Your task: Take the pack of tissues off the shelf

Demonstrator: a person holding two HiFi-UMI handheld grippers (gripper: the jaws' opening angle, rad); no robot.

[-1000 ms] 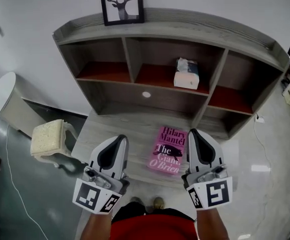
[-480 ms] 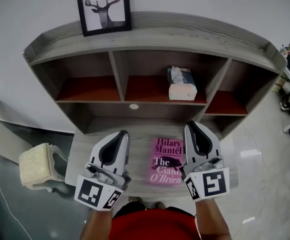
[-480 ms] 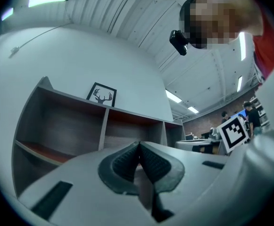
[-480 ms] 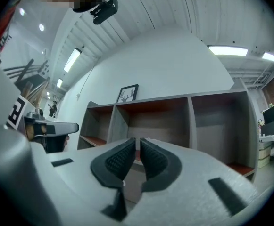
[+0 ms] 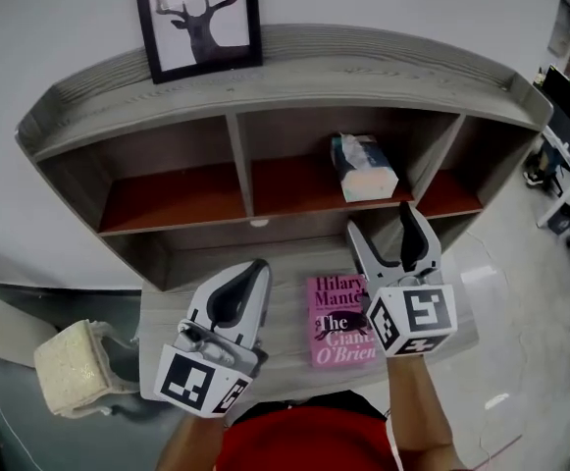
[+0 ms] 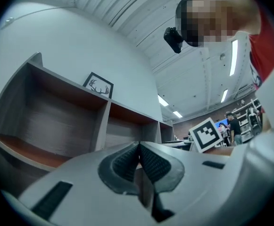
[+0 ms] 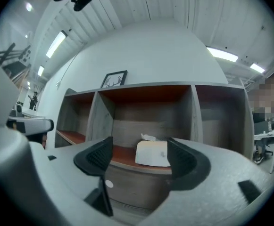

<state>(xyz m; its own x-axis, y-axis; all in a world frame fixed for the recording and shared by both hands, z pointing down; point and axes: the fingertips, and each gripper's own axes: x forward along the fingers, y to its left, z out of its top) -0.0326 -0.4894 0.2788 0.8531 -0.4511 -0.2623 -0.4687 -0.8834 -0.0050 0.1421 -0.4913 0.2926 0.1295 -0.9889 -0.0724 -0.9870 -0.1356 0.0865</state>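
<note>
white tissue pack (image 5: 367, 168) on shelf (image 5: 294, 67), beyond empty right tongs (image 5: 383, 222) freshly spread wide; left tongs (image 5: 252, 269) together

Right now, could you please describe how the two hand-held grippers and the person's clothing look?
Both the left hand-held gripper and the right hand-held gripper are pale grey plastic shells with dark ribbed pads. Each carries a white cube with black square markers. The person wears a red top.

Edge of book (image 5: 336, 310) behind right gripper (image 5: 383, 222)
</note>
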